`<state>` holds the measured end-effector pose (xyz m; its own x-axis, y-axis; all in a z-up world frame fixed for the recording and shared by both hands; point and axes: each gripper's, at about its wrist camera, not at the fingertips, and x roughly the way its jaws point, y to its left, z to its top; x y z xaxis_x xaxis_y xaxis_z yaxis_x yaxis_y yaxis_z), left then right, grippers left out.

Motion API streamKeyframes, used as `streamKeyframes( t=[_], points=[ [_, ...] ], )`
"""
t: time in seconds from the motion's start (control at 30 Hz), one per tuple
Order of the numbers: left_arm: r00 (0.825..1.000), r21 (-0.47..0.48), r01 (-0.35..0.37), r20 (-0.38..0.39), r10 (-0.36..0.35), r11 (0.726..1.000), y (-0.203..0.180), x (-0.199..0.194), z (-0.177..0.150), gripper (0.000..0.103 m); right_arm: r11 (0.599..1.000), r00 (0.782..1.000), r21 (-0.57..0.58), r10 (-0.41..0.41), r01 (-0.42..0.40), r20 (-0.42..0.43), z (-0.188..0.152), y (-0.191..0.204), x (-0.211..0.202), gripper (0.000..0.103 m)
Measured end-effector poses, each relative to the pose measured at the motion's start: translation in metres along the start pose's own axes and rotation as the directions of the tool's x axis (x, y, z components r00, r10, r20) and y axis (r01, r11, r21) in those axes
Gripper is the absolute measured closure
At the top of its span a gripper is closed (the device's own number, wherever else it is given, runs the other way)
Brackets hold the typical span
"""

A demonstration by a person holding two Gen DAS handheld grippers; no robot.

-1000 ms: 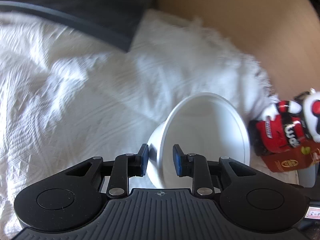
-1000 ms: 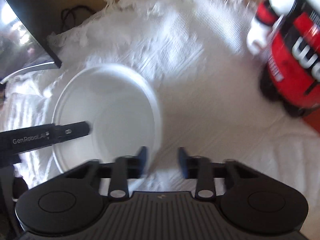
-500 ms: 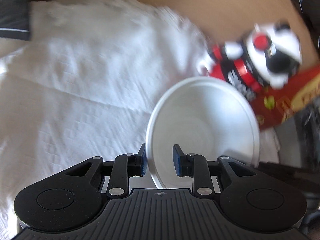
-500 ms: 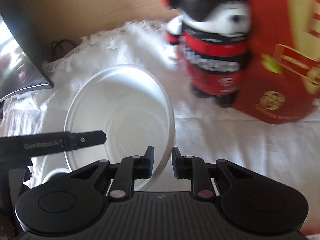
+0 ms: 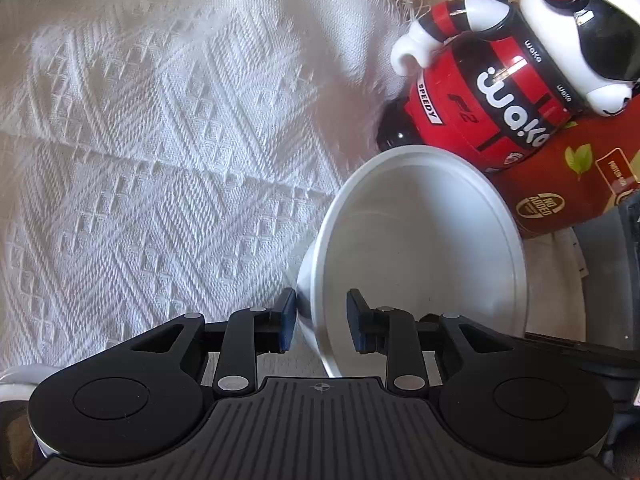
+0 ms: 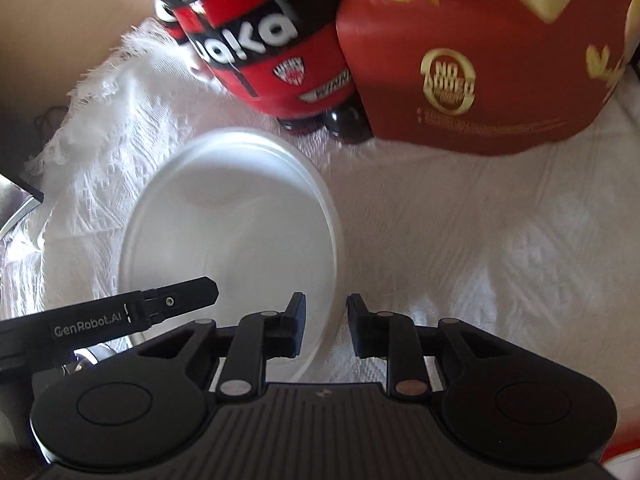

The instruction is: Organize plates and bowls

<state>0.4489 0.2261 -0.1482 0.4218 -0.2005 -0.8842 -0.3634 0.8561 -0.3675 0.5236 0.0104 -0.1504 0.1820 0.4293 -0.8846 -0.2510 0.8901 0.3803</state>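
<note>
While the white bowl (image 5: 420, 248) sits tilted on the white cloth (image 5: 160, 140), its near rim runs between the left tongs (image 5: 320, 318), and the pads do not press it; these have just been opening. Its other side runs between the right tongs (image 6: 326, 322), also just opening, with gaps showing. Nothing is inside the bowl. Just behind it stand a red and black toy bottle (image 5: 488, 92) and a red box (image 6: 480, 60), very near its far rim.

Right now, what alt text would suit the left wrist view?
The left gripper, its jaws having just been opening, straddles the rim of a white bowl. White woven cloth lies beneath; a red toy bottle and red carton stand behind.
</note>
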Motion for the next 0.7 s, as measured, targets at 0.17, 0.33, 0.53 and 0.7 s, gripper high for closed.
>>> streamKeyframes(
  t=[0.17,0.33,0.53,0.7],
  points=[
    [0.998,-0.019,0.024,0.066,-0.023,1.0,-0.003,-0.021,0.004,0.072,1.0,1.0,-0.022,0.002,-0.002,0.005,-0.001,0.009,-0.001,0.079],
    [0.982,0.024,0.044,0.181,-0.047,0.999,-0.019,-0.081,0.006,0.073,0.997,0.997,-0.062,0.052,-0.048,0.065,-0.005,0.02,-0.037,0.079],
    [0.971,0.105,0.037,0.23,-0.06,0.994,-0.034,-0.143,-0.015,0.072,0.988,0.983,-0.081,0.138,-0.129,0.12,-0.021,0.028,-0.092,0.079],
    [0.98,0.167,0.063,0.175,-0.093,0.984,-0.043,-0.16,-0.043,0.072,0.985,0.978,-0.103,0.152,-0.138,0.142,-0.052,0.028,-0.129,0.079]
  ],
)
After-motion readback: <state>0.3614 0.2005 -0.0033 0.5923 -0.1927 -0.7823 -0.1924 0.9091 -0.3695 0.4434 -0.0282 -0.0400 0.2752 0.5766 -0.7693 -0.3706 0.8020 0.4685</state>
